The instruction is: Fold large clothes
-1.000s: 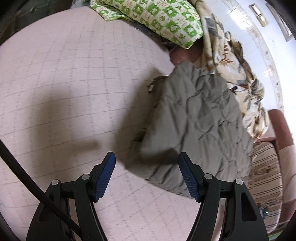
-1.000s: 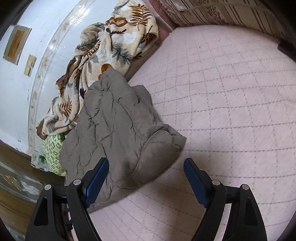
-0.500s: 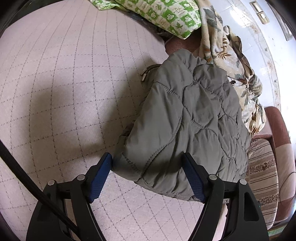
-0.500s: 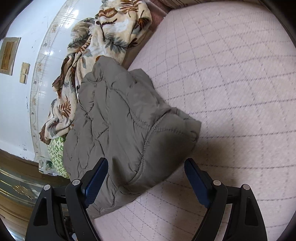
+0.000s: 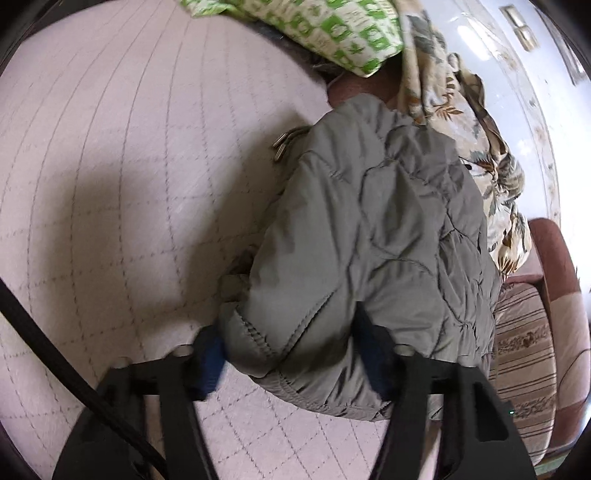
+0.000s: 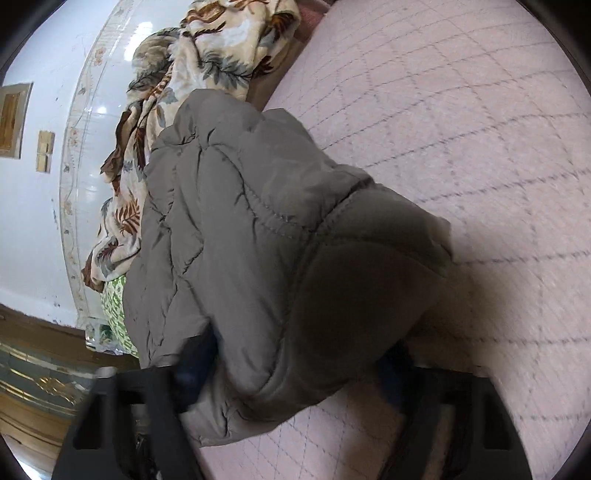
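Note:
A grey-green quilted jacket (image 5: pixel 373 236) lies folded in a thick bundle on the pink quilted bed cover (image 5: pixel 122 177). My left gripper (image 5: pixel 291 358) is open, its blue pads on either side of the bundle's near end, the cloth pushed between the fingers. The jacket also shows in the right wrist view (image 6: pixel 258 240). My right gripper (image 6: pixel 299 369) is open too and straddles the other near corner; the cloth covers most of both pads.
A green-and-white patterned pillow (image 5: pixel 332 29) and a leaf-print blanket (image 5: pixel 476 122) lie behind the jacket by the white wall. A striped cushion and brown sofa arm (image 5: pixel 532 354) are at the right. The pink cover (image 6: pixel 480 110) stretches away beside the jacket.
Both grippers have moved forward onto the jacket. Its near end, ahead of the fingers before, now sits between the open fingers of each gripper.

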The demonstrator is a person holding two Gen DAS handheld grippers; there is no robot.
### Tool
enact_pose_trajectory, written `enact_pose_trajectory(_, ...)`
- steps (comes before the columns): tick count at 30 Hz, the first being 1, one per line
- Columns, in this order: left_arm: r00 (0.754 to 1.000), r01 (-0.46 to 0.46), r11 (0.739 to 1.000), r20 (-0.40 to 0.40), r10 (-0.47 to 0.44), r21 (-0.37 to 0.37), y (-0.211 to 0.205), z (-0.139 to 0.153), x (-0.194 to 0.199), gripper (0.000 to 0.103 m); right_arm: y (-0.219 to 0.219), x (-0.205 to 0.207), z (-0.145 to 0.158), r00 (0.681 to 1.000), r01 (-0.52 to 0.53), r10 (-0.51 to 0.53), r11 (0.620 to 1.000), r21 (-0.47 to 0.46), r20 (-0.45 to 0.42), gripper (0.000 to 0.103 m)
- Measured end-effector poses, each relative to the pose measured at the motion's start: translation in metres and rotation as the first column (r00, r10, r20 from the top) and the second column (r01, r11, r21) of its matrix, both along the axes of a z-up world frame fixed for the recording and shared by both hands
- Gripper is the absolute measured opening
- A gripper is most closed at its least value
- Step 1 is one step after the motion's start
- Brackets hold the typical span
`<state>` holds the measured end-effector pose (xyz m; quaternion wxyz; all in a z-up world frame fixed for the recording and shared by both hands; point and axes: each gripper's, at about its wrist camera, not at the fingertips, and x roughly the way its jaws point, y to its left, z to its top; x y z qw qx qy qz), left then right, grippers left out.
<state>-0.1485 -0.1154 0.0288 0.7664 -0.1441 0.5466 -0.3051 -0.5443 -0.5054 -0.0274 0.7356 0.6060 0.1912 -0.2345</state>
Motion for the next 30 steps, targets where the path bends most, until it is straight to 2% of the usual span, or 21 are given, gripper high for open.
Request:
enact_pose_trajectory(2,0.999,0.018,1.0,0.046,-0.019,0.021,-0.005,0.007,-0.002,0.042,0.004,0.007,0.011,0.999,-0.022,0.02,0.997,-0.071,-0.031,0.05)
enact_pose_trajectory(5,0.99,0.046,0.995,0.132,-0.058,0.086,-0.014,0.017,-0.007,0.038,0.013,0.017,0.035,0.991,-0.08,0.055,0.975,-0.208,-0.122,0.039)
enact_pose_trajectory(9,0.964,0.063,0.98,0.243,-0.109,0.191,-0.028,0.028,-0.017,0.037,0.029,0.035,0.057,0.962,-0.175,0.079,0.914,-0.367,-0.261,0.036)
enact_pose_trajectory(12,0.93,0.066,0.961,0.332,-0.158,0.27,-0.038,0.035,-0.027,0.035,0.036,0.042,0.066,0.94,-0.227,0.077,0.869,-0.44,-0.334,0.035)
enact_pose_trajectory(15,0.906,0.063,0.947,0.38,-0.186,0.315,-0.043,0.039,-0.032,0.033,0.044,0.049,0.074,0.916,-0.279,0.069,0.817,-0.505,-0.395,0.033)
enact_pose_trajectory(19,0.899,0.059,0.949,0.397,-0.185,0.31,-0.041,0.045,-0.033,0.032,0.06,0.056,0.083,0.881,-0.351,0.045,0.729,-0.588,-0.471,0.031)
enact_pose_trajectory(21,0.895,0.055,0.951,0.407,-0.182,0.303,-0.037,0.05,-0.035,0.031,0.066,0.058,0.089,0.874,-0.367,0.037,0.703,-0.609,-0.484,0.031)
enact_pose_trajectory(23,0.888,0.054,0.952,0.422,-0.184,0.301,-0.035,0.056,-0.038,0.031,0.074,0.059,0.097,0.866,-0.389,0.024,0.66,-0.643,-0.5,0.03)
enact_pose_trajectory(26,0.882,0.056,0.956,0.434,-0.183,0.288,-0.029,0.065,-0.046,0.031,0.085,0.056,0.108,0.867,-0.398,0.019,0.627,-0.67,-0.498,0.03)
enact_pose_trajectory(30,0.882,0.067,0.963,0.435,-0.179,0.261,-0.015,0.075,-0.056,0.031,0.094,0.048,0.119,0.874,-0.399,0.029,0.613,-0.682,-0.485,0.03)
